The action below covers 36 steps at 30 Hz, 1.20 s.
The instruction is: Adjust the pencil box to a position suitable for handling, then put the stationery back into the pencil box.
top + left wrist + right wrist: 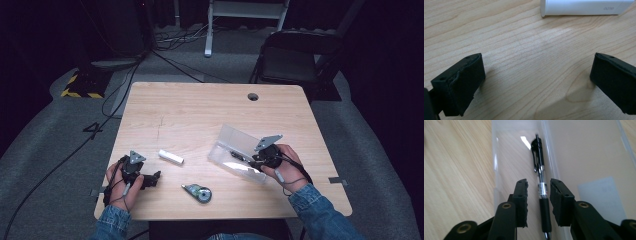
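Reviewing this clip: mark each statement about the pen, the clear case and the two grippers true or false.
1. The pen lies inside the clear case. True.
2. The right gripper clamps the pen. False: its pads stand apart on either side of it.
3. The left gripper is open over bare table. True.
4. The case lid is shut. False: it stands open.
5. The correction tape sits in the case. False: it lies on the table.

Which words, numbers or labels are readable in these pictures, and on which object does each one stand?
White stick: small grey print near its right end, upside down, too blurred to read.
Pen: band on the barrel, unreadable.
Correction tape: no readable text.
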Each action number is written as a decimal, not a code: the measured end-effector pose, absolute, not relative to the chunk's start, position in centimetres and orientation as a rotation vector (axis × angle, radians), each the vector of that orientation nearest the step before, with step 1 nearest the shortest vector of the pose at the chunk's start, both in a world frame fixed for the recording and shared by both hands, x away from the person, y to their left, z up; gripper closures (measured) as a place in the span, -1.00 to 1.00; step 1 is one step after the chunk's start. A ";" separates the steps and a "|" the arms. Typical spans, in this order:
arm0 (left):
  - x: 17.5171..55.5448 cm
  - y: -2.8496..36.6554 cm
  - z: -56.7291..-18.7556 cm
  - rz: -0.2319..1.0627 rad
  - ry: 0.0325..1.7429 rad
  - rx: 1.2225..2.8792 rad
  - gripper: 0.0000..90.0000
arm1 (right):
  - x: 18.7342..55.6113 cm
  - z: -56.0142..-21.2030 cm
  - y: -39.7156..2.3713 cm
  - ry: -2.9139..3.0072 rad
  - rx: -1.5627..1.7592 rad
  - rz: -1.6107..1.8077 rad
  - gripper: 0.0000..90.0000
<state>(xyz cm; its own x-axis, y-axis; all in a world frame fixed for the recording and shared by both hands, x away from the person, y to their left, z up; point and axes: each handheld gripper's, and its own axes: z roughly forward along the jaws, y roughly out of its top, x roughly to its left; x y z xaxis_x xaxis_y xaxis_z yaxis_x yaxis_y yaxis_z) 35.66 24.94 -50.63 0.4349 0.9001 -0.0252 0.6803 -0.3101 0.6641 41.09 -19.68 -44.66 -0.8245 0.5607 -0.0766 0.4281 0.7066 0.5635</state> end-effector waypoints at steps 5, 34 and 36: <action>35.7 24.9 -50.6 0.472 1.323 2.086 -1.00 | 40.8 -43.8 -18.6 2.675 0.769 0.844 0.49; 35.5 25.0 -50.6 0.477 1.316 2.091 -1.00 | 39.8 -42.5 -11.6 2.706 0.655 1.043 0.13; 35.5 25.0 -50.6 0.477 1.316 2.091 -1.00 | 39.6 -42.5 -11.1 2.707 0.653 1.055 0.07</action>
